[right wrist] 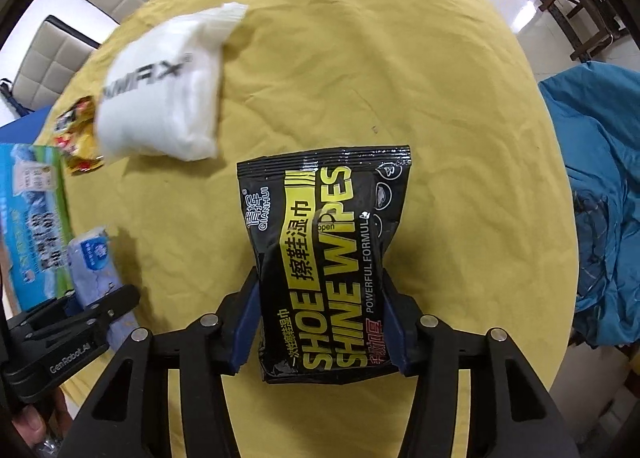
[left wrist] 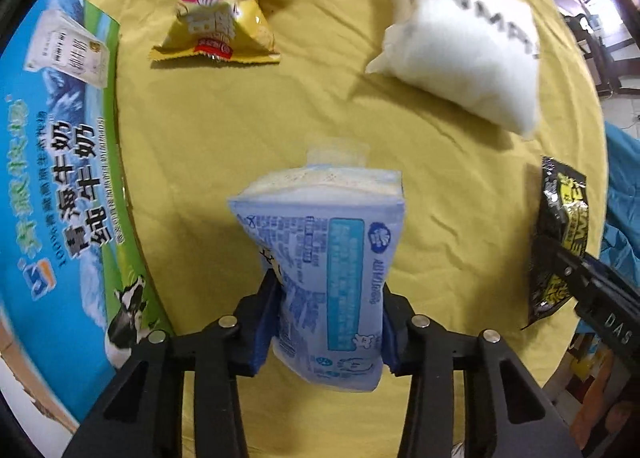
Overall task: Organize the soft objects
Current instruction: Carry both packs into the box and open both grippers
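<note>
My left gripper (left wrist: 326, 322) is clamped on a pale blue soft plastic pouch of wipes (left wrist: 324, 270), its blue pads pressing both sides and the pack lifted above the yellow cloth-covered round table (left wrist: 224, 138); my right gripper (right wrist: 320, 322) is squeezed onto a black and yellow foil pack of shoe shine wipes (right wrist: 324, 258), also held over that table; on the table, beyond the blue pouch, a yellow and red crinkled snack bag (left wrist: 220, 14) lies to the left and a white stuffed pillow with dark lettering (left wrist: 464, 34) to the right; a blue and green printed milk carton box (left wrist: 60, 178) sits at the table's left edge.
</note>
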{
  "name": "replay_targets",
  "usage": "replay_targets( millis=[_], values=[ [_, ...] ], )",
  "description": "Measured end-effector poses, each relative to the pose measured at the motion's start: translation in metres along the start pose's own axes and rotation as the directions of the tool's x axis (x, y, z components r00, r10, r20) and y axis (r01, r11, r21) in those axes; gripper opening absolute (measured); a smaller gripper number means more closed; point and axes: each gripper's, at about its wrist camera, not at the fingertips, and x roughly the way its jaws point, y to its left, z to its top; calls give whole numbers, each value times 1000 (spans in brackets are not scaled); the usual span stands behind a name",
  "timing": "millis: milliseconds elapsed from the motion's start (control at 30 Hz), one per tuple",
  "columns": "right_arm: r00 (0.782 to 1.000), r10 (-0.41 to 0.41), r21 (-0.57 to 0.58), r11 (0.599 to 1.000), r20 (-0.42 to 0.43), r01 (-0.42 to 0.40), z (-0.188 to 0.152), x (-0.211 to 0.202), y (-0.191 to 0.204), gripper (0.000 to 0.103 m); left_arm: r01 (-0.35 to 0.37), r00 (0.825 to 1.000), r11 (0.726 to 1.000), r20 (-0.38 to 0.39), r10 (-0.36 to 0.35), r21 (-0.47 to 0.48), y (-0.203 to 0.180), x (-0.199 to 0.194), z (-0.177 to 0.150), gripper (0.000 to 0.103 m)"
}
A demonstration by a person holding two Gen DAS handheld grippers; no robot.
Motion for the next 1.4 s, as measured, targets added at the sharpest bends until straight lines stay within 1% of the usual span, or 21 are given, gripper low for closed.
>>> replay_targets(
  millis=[100, 167, 300, 333, 400, 433, 467, 533, 567, 600, 667, 767, 867, 900, 933, 1000, 1033, 1133, 1267, 1333, 1400],
  values=[
    [1000, 20, -13, 1000, 16, -20, -13, -15, 9, 55, 9, 999, 1000, 31, -9, 2, -5, -16, -8, 39],
    [999, 28, -27, 999, 33, -27, -22, -26, 17, 55, 19, 999, 1000, 43, -19, 4, 1, -25, -8, 39],
    [996, 55, -45, 998, 72, -52, -39, -54, 33, 55, 43, 994, 999, 97, -44, 15, 6, -57, -32, 39],
    [994, 66, -54, 997, 83, -62, -45, -63, 41, 55, 45, 993, 999, 108, -46, 17, 9, -66, -30, 39],
    [992, 77, -66, 995, 100, -71, -49, -75, 44, 55, 58, 989, 998, 132, -60, 21, 13, -81, -38, 39],
    [990, 83, -77, 994, 112, -75, -54, -83, 52, 55, 63, 986, 998, 150, -65, 24, 13, -93, -43, 39],
    [989, 91, -86, 993, 120, -81, -58, -90, 61, 55, 63, 984, 998, 165, -67, 26, 12, -105, -39, 39],
    [985, 103, -102, 991, 137, -89, -60, -103, 70, 55, 74, 977, 997, 197, -79, 30, 24, -119, -49, 39],
    [983, 110, -114, 989, 147, -94, -64, -111, 78, 55, 82, 973, 996, 213, -86, 31, 28, -132, -49, 39],
    [981, 118, -122, 988, 155, -99, -63, -121, 77, 55, 93, 968, 995, 230, -98, 33, 34, -144, -55, 39],
    [976, 136, -137, 984, 170, -113, -71, -138, 88, 55, 107, 960, 994, 255, -113, 38, 46, -152, -70, 39],
    [968, 167, -155, 978, 186, -139, -81, -157, 112, 55, 132, 948, 990, 287, -138, 41, 62, -175, -78, 39],
    [961, 199, -175, 970, 190, -166, -86, -168, 141, 55, 160, 936, 987, 312, -162, 32, 80, -183, -87, 39],
    [960, 206, -183, 968, 189, -172, -89, -171, 149, 55, 170, 930, 985, 325, -169, 25, 92, -192, -93, 39],
    [959, 213, -191, 966, 188, -177, -91, -173, 160, 55, 174, 928, 985, 332, -171, 20, 100, -188, -92, 39],
    [957, 227, -213, 959, 181, -187, -97, -173, 184, 55, 171, 923, 985, 349, -162, 7, 117, -195, -92, 39],
    [956, 234, -220, 956, 176, -193, -98, -171, 193, 55, 172, 919, 985, 362, -157, -8, 133, -201, -96, 39],
    [956, 249, -254, 945, 155, -205, -101, -162, 232, 55, 157, 917, 987, 376, -129, -44, 165, -197, -96, 39],
    [960, 252, -280, 936, 119, -211, -101, -141, 279, 55, 138, 926, 985, 368, -91, -103, 220, -190, -100, 39],
    [967, 233, -294, 936, 103, -195, -99, -125, 304, 55, 135, 931, 982, 355, -81, -130, 242, -184, -101, 39],
    [972, 217, -299, 937, 86, -182, -97, -110, 319, 55, 131, 938, 979, 339, -71, -159, 264, -178, -101, 39]
  ],
)
